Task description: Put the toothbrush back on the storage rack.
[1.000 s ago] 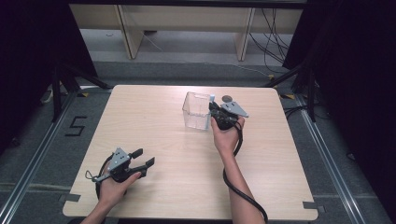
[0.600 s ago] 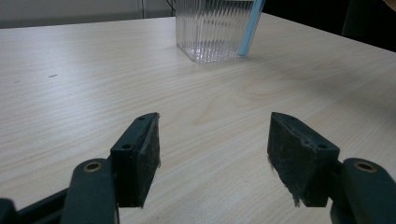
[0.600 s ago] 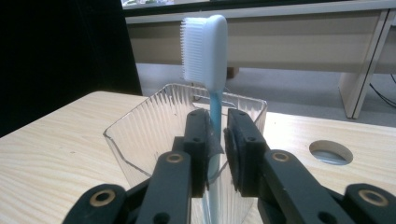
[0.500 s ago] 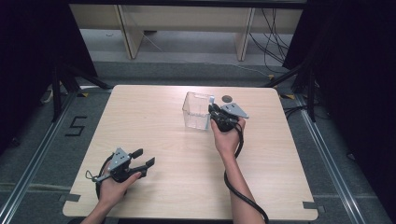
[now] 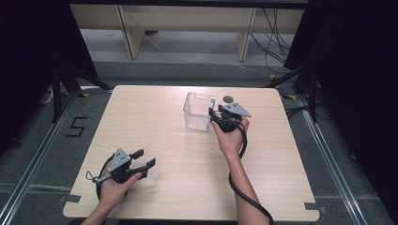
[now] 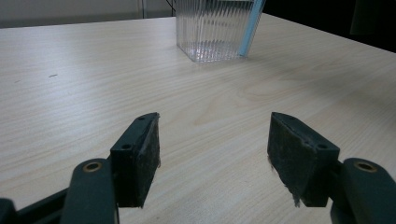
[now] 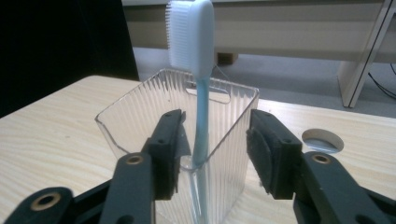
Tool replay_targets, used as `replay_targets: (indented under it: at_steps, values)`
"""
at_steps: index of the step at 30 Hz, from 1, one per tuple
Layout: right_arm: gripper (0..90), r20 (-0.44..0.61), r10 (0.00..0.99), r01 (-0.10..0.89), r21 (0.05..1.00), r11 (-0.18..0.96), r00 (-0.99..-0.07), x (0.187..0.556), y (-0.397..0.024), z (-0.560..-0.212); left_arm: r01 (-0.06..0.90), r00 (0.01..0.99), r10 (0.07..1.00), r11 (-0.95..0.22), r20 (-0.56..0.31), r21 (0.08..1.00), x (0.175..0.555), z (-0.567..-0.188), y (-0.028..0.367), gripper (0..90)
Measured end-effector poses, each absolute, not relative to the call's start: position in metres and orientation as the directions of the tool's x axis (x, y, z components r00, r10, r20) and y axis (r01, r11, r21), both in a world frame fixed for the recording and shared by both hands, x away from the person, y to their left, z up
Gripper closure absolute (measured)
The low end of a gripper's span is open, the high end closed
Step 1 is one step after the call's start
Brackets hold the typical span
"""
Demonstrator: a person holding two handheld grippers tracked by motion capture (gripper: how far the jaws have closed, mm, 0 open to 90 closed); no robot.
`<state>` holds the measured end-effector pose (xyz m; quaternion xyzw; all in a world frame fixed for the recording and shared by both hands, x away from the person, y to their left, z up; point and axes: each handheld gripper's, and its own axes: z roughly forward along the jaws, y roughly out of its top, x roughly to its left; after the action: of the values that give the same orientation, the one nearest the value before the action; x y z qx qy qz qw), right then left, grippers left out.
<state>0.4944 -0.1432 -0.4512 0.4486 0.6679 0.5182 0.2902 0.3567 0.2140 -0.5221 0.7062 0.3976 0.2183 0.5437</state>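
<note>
Light wood table point(image 5: 164, 140); round cable hole point(image 5: 228, 99) near far edge; pale shelving point(image 5: 187, 18) behind; floor marking "5" point(image 5: 75, 126).

The right gripper point(image 7: 212, 156) stands with its two black jaws wide apart, having just been opening, on either side of the near corner of a clear ribbed cup point(image 7: 140, 116) on the pale wooden table point(image 7: 46, 135). A blue-handled toothbrush point(image 7: 198, 98) stands upright in that corner between the jaws, its white head (bristles facing left) above the rim, and neither pad presses on it. A round hole point(image 7: 323, 140) shows in the tabletop at right.
</note>
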Motion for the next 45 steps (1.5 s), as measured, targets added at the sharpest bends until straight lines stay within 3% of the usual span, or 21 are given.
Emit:
replay_targets:
  at_steps: [10, 23, 45]
  values:
    - [45.3, 0.079, 0.878, 0.364, 0.925, 0.112, -0.472, 0.48, -0.156, -0.451, 0.32, 0.593, 0.795, -0.086, -0.129, 0.944, 0.358, -0.523, 0.213, 33.9]
    - [43.3, 0.101, 0.861, 0.441, 0.885, 0.151, -0.499, 0.453, -0.171, -0.457, 0.322, 0.587, 0.799, -0.086, -0.128, 0.943, 0.357, -0.523, 0.214, 33.9]
    - [44.4, 0.118, 0.865, 0.485, 0.86, 0.157, -0.488, 0.372, -0.211, -0.511, 0.331, 0.58, 0.803, -0.075, -0.14, 0.941, 0.358, -0.523, 0.214, 34.0]
